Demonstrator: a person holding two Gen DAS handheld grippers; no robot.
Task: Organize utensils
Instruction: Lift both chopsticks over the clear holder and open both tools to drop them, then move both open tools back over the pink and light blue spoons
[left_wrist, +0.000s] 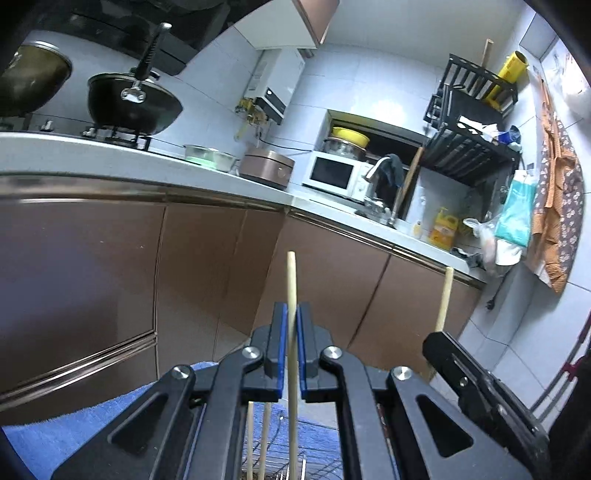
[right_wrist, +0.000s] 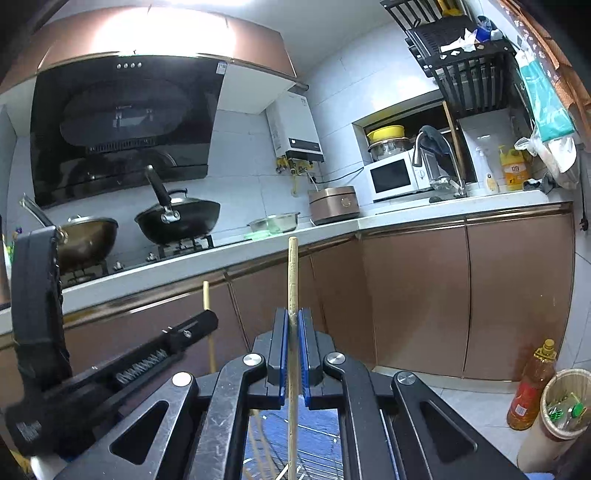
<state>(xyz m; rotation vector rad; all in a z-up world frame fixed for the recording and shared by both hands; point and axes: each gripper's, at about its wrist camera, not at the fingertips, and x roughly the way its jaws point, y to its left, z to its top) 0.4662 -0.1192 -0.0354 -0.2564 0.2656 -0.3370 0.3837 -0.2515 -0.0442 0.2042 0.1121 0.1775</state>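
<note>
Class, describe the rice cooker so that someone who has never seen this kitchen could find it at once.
Start at the white worktop and follow it to the corner. The rice cooker sits between the glass bowl and the microwave. It alone is copper-brown, squat and lidded.

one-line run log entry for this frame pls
left hand-held gripper: shut on chopstick | right hand-held gripper: shut on second chopstick | both upright

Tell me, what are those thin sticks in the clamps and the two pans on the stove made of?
Chopstick and chopstick: pale, matte, likely bamboo or wood. Black wok: dark, dull sheen, probably coated or seasoned metal. Other wok: brownish, reflective, seemingly bare metal.
</note>
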